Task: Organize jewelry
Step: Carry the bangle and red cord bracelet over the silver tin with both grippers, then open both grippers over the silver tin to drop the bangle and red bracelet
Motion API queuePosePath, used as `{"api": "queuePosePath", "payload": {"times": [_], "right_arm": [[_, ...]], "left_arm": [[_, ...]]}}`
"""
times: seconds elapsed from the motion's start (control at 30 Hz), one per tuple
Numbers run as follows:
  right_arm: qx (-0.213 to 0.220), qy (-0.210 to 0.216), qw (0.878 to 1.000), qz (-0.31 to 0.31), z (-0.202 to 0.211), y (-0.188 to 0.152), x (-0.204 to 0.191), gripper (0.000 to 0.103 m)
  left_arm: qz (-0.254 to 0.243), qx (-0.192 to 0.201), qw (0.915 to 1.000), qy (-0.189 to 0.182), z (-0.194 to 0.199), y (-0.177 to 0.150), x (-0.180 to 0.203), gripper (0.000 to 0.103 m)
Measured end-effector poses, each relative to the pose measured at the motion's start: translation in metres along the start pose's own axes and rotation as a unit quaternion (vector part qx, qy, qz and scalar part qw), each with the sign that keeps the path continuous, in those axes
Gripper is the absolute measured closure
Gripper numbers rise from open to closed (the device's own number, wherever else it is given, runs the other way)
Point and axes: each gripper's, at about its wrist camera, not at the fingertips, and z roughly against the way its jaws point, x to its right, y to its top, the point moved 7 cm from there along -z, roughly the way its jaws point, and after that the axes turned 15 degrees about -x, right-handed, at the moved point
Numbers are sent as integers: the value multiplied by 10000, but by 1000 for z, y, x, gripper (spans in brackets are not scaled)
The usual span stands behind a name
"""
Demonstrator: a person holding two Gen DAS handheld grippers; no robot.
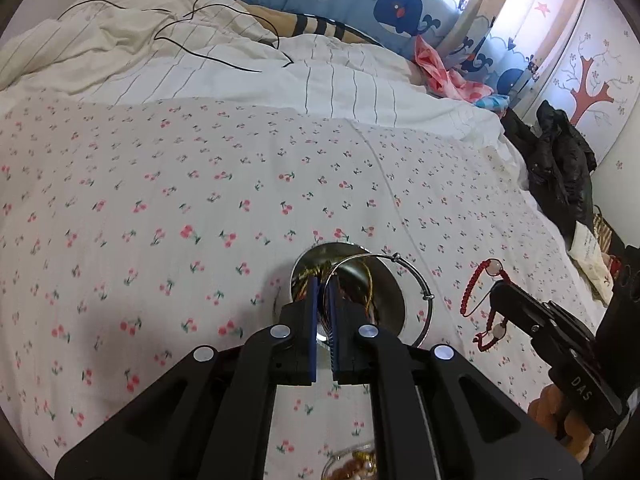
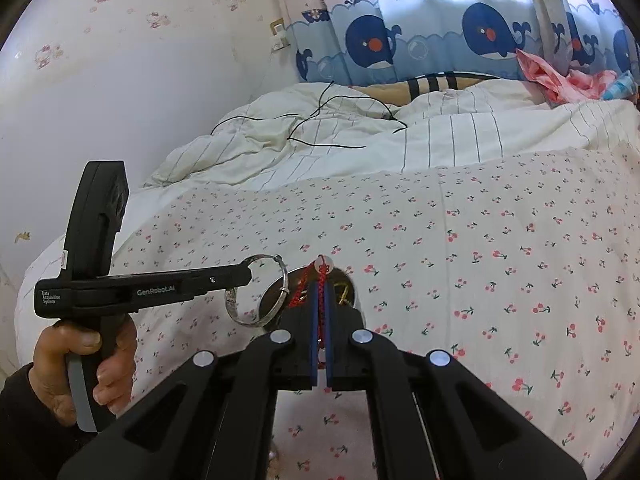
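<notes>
My left gripper [image 1: 325, 280] is shut on a silver bangle [image 1: 424, 292] and holds it above a steel bowl [image 1: 388, 284] on the cherry-print bed sheet. The bowl holds gold-coloured jewelry [image 1: 366, 280]. The left gripper [image 2: 246, 274] and its bangle [image 2: 285, 280] also show in the right wrist view. My right gripper [image 2: 321, 284] is shut on a red braided cord bracelet [image 2: 306, 286] with pale beads, just above the bowl [image 2: 348, 284]. The right gripper [image 1: 498, 292] with the red bracelet [image 1: 474, 280] shows in the left wrist view, right of the bowl.
A clear dish with beaded jewelry [image 1: 356, 462] lies near the front edge of the bed. A crumpled striped duvet [image 1: 240, 64] with a black cable [image 1: 208, 12] fills the back. Dark clothes [image 1: 560, 168] hang off the bed's right side.
</notes>
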Motion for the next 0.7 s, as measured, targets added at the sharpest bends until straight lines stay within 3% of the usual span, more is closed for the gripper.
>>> {"api": "queuePosePath", "payload": {"times": [0.33, 0.47, 0.6, 0.7], "right_arm": [[-66, -37, 10000, -53, -10, 6, 9, 100], [-130, -14, 9999, -2, -18, 9, 7, 100], [-212, 18, 9997, 73, -26, 9, 1, 100], [-289, 57, 9995, 116, -34, 9, -4, 100]], "left_arm": [[-56, -300, 9991, 304, -37, 6, -3, 97], [-21, -394, 9989, 250, -40, 5, -6, 96], [23, -331, 9992, 206, -30, 7, -9, 92], [83, -227, 9995, 201, -15, 8, -12, 81]]}}
